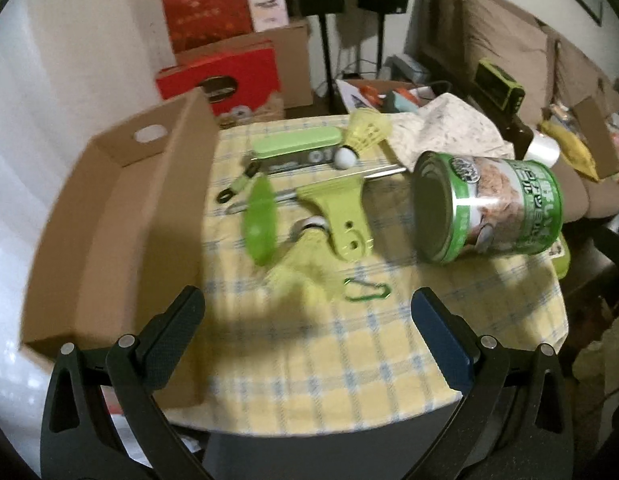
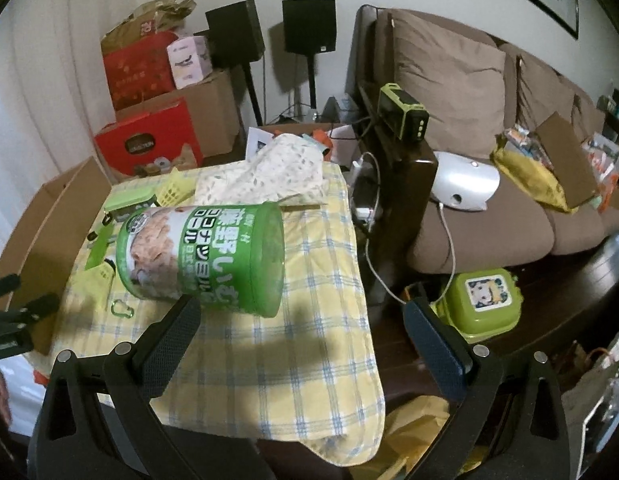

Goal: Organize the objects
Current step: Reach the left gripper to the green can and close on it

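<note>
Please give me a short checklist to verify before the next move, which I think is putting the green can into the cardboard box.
1. Right tongs open wide enough for the green can: ok, open and holding nothing.
2. Left tongs free: ok, open, holding nothing.
3. Can reachable: ok, it lies on its side on the checked cloth, just ahead of the right tongs.
4. Cardboard box has room: ok, the visible inside is bare.
5. Path past the green carabiner and the funnel: cannot tell.
</note>
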`<action>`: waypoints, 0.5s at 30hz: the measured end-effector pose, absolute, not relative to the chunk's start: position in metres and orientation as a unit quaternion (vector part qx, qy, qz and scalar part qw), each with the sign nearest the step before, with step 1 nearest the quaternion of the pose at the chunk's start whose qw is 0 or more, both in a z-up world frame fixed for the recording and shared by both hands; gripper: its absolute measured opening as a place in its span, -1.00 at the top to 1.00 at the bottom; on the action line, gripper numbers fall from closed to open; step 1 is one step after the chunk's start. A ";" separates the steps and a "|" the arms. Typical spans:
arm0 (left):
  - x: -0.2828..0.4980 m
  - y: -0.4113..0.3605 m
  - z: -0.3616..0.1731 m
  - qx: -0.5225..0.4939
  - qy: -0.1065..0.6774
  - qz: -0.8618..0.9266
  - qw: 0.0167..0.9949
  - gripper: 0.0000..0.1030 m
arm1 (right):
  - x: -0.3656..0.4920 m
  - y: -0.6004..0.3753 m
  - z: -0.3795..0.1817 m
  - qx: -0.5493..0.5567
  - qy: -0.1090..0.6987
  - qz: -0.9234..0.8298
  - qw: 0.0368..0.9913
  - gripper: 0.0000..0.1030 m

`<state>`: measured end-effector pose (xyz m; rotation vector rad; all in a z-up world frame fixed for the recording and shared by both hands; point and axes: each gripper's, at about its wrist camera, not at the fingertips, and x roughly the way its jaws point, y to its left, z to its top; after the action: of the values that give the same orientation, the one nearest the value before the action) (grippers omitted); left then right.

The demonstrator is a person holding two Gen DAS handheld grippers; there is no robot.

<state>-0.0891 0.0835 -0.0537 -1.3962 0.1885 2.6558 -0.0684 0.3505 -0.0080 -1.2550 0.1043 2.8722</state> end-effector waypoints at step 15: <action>-0.142 0.136 -0.049 -0.458 -0.004 0.866 0.199 -0.25 | -0.109 0.355 -0.030 -0.418 0.121 0.893 -0.113 -0.09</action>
<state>-0.1422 0.1359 -0.0493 -1.2820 -0.0121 2.4220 -0.1093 0.3552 -0.0301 -1.4180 0.4112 3.0270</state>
